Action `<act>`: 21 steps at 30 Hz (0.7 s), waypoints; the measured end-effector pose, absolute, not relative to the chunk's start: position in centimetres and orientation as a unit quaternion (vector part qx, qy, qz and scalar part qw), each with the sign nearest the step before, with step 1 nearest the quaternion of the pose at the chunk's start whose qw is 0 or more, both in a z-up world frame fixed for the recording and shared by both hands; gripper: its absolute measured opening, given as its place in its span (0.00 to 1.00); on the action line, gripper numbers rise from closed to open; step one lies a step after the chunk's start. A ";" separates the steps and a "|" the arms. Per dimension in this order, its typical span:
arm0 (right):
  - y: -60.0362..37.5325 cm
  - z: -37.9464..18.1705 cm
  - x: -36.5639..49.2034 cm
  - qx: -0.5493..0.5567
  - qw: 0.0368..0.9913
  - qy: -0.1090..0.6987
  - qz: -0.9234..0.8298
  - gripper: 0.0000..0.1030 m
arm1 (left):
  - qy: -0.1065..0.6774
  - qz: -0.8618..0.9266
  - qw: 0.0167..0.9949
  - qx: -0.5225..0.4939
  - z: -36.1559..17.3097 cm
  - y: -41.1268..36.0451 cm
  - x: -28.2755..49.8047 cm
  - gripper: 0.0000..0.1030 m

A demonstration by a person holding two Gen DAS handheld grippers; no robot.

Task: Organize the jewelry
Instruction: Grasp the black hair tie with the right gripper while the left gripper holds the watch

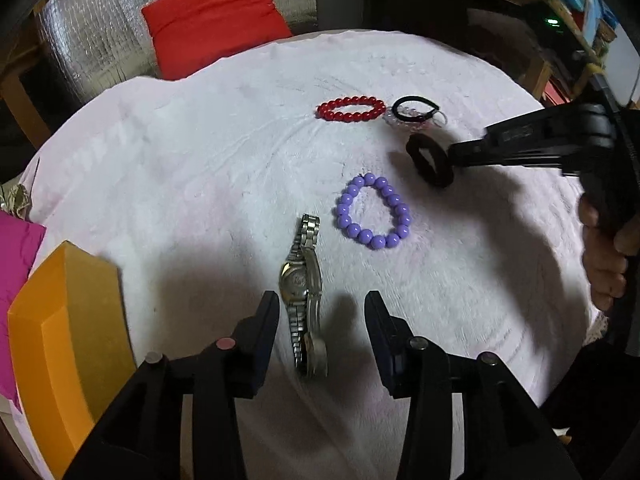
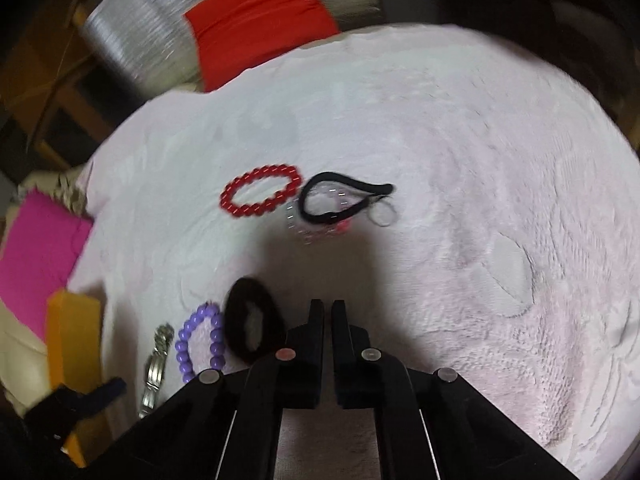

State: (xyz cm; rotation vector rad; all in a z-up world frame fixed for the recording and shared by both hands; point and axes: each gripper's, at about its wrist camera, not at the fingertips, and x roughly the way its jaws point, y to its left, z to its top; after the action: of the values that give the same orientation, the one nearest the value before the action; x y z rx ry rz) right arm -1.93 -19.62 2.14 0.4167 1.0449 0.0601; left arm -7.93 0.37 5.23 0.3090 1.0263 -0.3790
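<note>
Jewelry lies on a fluffy pale pink cloth. Left claw is released, its two black fingers parted around a silver metal-link wristwatch that lies between them, nearer the left finger and not squeezed. Just ahead of this claw sits a purple bead bracelet; farther ahead, a red bead bracelet and a thin black hair tie lying over clear beads. Left of it stands an orange box. Right claw is clenched, nothing visible between its fingers; a thick black fabric scrunchie sits just beside its left finger, contact unclear.
</note>
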 end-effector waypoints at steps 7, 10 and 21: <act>-23.1 1.5 -1.2 0.301 0.812 0.497 0.060 0.04 | 0.495 -0.165 0.846 0.105 4.0 0.6 -6.7 0.11; -23.5 1.7 -1.3 0.324 0.803 0.494 0.075 0.08 | 0.488 -0.162 0.852 0.097 4.2 0.7 -7.2 0.04; -19.5 3.0 -2.1 0.258 0.823 0.493 0.114 0.42 | 0.452 -0.159 0.875 0.063 6.9 2.4 -9.8 0.03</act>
State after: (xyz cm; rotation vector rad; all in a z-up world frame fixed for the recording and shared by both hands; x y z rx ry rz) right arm -2.14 -19.49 2.95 0.5497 1.0492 0.2420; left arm -9.77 2.35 6.89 0.1310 0.9443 -0.3317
